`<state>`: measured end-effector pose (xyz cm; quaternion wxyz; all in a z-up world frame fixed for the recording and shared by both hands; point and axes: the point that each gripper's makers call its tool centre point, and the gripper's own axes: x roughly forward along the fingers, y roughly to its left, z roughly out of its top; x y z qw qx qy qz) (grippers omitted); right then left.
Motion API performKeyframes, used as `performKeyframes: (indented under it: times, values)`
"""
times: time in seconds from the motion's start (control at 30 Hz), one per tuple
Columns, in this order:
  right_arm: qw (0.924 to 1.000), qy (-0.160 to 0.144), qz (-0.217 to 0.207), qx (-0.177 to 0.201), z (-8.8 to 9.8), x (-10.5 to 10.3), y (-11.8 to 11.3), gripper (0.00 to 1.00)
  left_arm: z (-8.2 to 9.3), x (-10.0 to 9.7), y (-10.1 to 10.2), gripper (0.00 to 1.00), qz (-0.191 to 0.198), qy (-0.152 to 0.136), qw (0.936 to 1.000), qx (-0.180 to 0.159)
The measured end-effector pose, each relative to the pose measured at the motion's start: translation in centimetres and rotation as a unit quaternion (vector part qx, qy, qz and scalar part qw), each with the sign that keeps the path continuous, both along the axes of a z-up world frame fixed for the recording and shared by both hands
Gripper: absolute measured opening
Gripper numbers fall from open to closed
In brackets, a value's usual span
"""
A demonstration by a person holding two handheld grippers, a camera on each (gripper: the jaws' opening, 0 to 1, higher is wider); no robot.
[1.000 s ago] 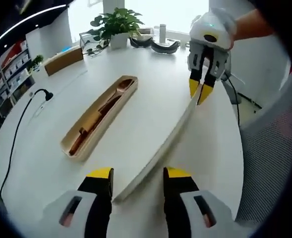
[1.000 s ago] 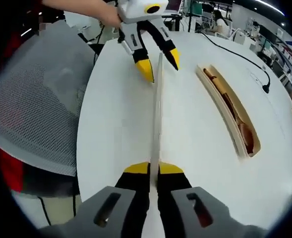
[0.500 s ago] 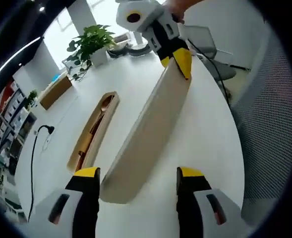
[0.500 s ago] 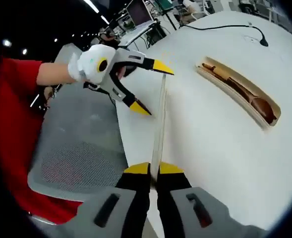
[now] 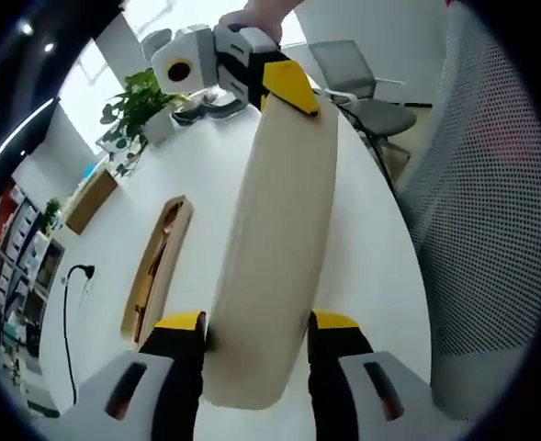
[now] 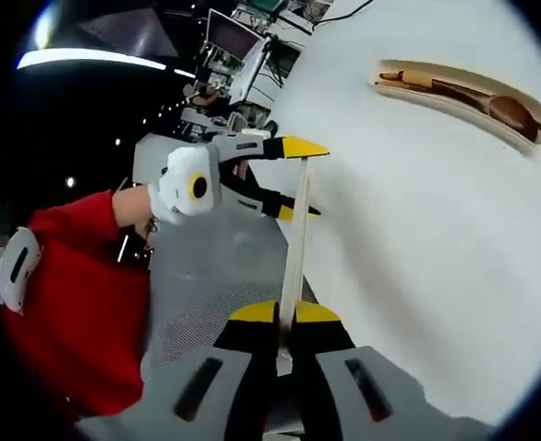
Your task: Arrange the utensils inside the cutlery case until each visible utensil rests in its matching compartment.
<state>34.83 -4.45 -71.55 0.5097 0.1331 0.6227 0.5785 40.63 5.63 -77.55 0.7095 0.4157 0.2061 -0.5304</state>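
Across the left gripper view: long beige case lid (image 5: 275,248) held off the white table (image 5: 206,175), flat face toward the camera. Left gripper (image 5: 253,323) at the lid's near end, yellow-tipped jaws spread with the lid between them; whether they press its edges I cannot tell. Right gripper (image 5: 284,83) at the far end, jaws pinched on the lid's tip. Open cutlery case (image 5: 155,271) lies on the table to the lid's left, well apart from it, wooden utensils (image 5: 160,257) inside; which compartment each sits in is too small to tell. Potted plant (image 5: 137,106) at the table's far edge; black cable (image 5: 68,303) at left; mesh chair (image 5: 477,202) at right.

Along the right gripper view: lid (image 6: 293,248) seen edge-on, a thin strip. Right gripper (image 6: 279,314) jaws pressed together on its near end. Left gripper (image 6: 299,179) at the far end, jaws apart, one each side of the strip. Red sleeve (image 6: 77,285) behind it. Cutlery case (image 6: 458,96) lies on the table (image 6: 417,239) at upper right, a wooden spoon (image 6: 504,108) inside.
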Motion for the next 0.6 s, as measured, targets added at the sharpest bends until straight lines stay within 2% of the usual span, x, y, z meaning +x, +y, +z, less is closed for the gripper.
performKeyframes:
  times: [0.03, 0.13, 0.2, 0.27, 0.33, 0.37, 0.43, 0.5, 0.53, 0.57, 0.6]
  values:
    - [0.9999, 0.009, -0.004, 0.002, 0.2, -0.1, 0.1, 0.00, 0.0, -0.1, 0.0, 0.45, 0.000, 0.004, 1.0000, 0.000]
    - [0.9999, 0.010, -0.005, 0.007, 0.2, -0.3, 0.0, 0.00, 0.0, -0.4, 0.0, 0.45, -0.003, 0.011, 0.9999, -0.003]
    - [0.9992, 0.033, -0.006, 0.020, 0.7, -0.5, 0.0, 0.00, 0.0, -0.5, -0.2, 0.46, -0.019, 0.004, 0.9998, 0.003]
    - [0.9992, 0.033, -0.001, 0.022, 0.9, -0.5, -0.2, 0.00, 0.0, -0.6, -0.4, 0.47, -0.024, 0.001, 0.9997, 0.005]
    - [0.9987, 0.046, 0.005, 0.020, 1.3, -0.7, -0.3, 0.01, 0.1, -1.0, -0.7, 0.47, -0.029, 0.012, 0.9995, 0.001]
    - [0.9989, 0.042, 0.006, 0.018, 1.2, -0.5, -0.4, 0.01, 0.0, -1.1, -0.7, 0.46, -0.031, 0.011, 0.9995, 0.003]
    - [0.9989, 0.043, -0.005, 0.016, 1.3, 0.1, -0.4, 0.01, -0.2, -1.6, -0.6, 0.44, -0.031, 0.033, 0.9989, 0.015]
    - [0.9980, 0.022, -0.046, 0.036, 1.5, 1.8, 0.1, 0.01, -0.1, -1.4, -0.3, 0.43, -0.026, 0.033, 0.9990, 0.013]
    - [0.9960, 0.016, -0.074, 0.048, 1.8, 2.5, 0.4, 0.01, -0.1, -1.4, -0.1, 0.43, -0.016, 0.045, 0.9988, 0.011]
    - [0.9951, -0.002, -0.088, 0.045, 1.6, 3.2, 0.3, 0.01, 0.2, -1.2, 0.0, 0.43, -0.001, 0.056, 0.9984, -0.004]
    - [0.9907, -0.037, -0.121, 0.051, 1.4, 4.5, 0.4, 0.02, 0.3, -1.1, 0.2, 0.43, 0.006, 0.064, 0.9979, -0.008]
